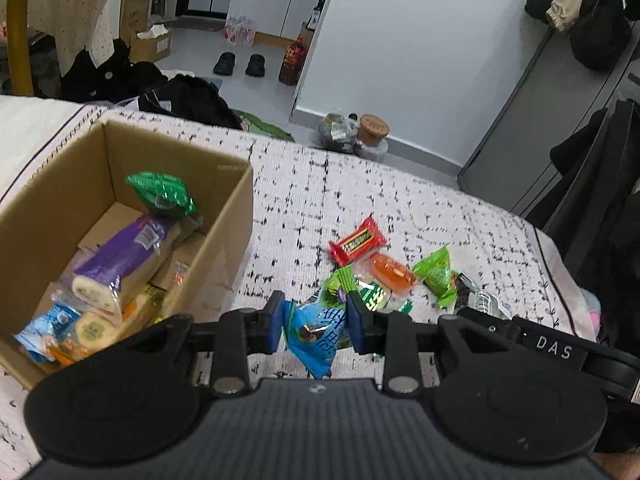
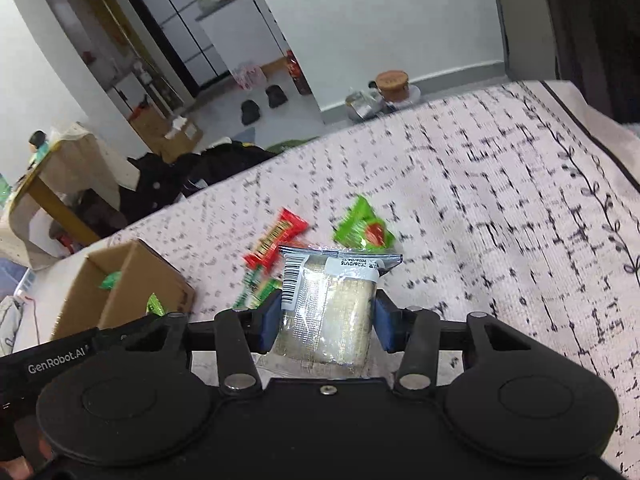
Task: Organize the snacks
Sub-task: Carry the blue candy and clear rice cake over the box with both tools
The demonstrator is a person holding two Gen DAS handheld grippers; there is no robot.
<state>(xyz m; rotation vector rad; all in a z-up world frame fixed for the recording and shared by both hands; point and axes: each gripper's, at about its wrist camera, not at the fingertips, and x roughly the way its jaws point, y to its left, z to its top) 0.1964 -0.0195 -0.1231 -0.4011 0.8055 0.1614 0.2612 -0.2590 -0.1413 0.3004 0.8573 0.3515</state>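
Gripping blue packet (image 1: 316,334), left tool (image 1: 316,322); right tool (image 2: 326,320), seemingly cake pack (image 2: 326,312).

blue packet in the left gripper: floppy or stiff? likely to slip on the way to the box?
Probably floppy: the blue packet is a thin crinkled film pouch that bulges between the left gripper's pads. Likely light, since it hangs without sagging far. The glossy film could slip; the pads hold only its middle, so carry it gently to the box.
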